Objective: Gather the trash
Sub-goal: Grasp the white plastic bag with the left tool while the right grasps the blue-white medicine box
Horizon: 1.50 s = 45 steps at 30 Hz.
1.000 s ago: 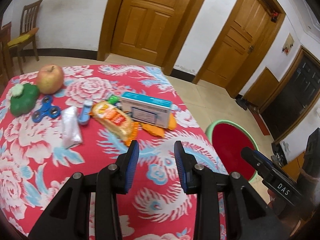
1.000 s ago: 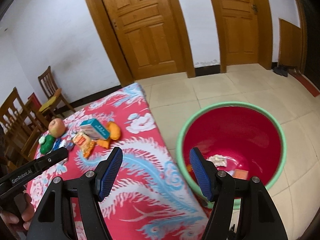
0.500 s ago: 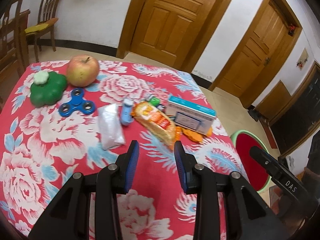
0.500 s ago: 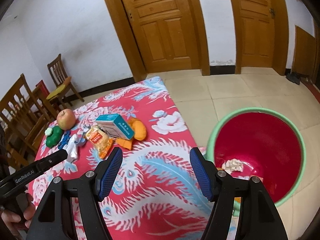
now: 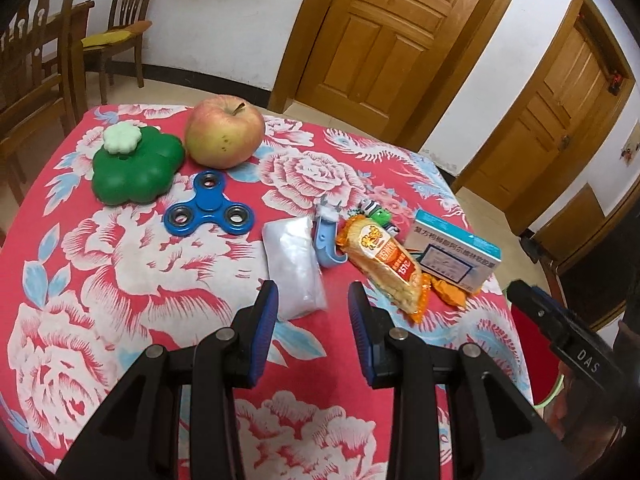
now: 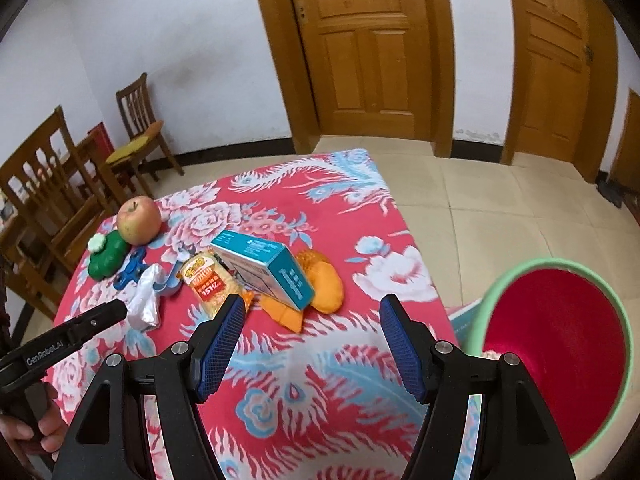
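While empty, both tongs spread: left gripper (image 5: pixel 312 300) near white packet (image 5: pixel 295 266), right gripper (image 6: pixel 312 316) wider.

apple (image 5: pixel 224 137) | green toy (image 5: pixel 134 170) | blue spinner (image 5: pixel 209 209) | chairs (image 6: pixel 140 128)

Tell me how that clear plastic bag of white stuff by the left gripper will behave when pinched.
The clear plastic bag of white stuff looks crinkled and limp, so it will probably sag and deform. Its glossy film may slip between the left gripper pads. It lies flat on the red floral tablecloth, so rolling seems unlikely.
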Motion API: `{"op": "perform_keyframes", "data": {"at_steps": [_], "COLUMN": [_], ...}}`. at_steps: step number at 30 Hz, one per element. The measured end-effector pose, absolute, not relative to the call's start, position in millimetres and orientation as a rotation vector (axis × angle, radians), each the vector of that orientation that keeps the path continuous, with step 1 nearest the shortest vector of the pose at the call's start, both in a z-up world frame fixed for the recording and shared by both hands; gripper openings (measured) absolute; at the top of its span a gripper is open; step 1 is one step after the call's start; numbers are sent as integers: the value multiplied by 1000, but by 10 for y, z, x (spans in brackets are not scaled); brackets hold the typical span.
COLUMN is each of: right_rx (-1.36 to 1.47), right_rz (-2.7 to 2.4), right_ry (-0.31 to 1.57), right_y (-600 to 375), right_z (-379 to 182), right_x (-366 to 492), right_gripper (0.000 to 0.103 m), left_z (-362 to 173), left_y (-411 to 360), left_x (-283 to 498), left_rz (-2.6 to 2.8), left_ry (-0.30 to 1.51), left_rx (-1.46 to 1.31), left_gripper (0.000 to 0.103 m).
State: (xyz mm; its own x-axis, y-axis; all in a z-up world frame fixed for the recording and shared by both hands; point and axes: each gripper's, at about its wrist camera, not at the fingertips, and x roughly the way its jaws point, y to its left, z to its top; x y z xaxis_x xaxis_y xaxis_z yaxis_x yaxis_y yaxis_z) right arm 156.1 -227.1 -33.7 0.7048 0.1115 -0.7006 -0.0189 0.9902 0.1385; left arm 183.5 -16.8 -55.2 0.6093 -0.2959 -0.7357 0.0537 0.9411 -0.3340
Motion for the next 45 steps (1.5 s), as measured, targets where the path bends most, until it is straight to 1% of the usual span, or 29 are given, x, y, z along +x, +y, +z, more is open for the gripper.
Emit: {"op": "perform_keyframes", "data": {"at_steps": [9,17,18,19,21,25,34,45], "right_rx": [46,62,64,62,53,61,90,128], "right_rz": [109,167,175,179,187,211,210,225], "right_ry": [817,819,816,814,816,827,796,740], "right_y": [-2158,-2072,-2058,-2048,-2013,-1973,-2024,-2039], "right_z": [-457,-514,-512,-506,-506,-533,-462,-291], "right_x": [1880,1991,1995,1999,2002,1986,1826,1519], "right_gripper": [71,71,68,57,47,37,23,23], "left_z": [-686,-837,-837,-838,-838,-844,-829,-600], "left_y": [-281,-251,-253,-261,-275,-274,-187,-133], "left_x": [1978,2068,2067,2069,2076,2083,2019,1755], "left_rz": [-196,-181,-183,-184,-187,-190,-187,-217], "left_ry": [922,957,955,950,946,940,941,888], "left_rx": [-260,-273,-273,-268,-260,-256,-293,-319], "left_gripper": [35,35,35,35,35,35,33,32]}}
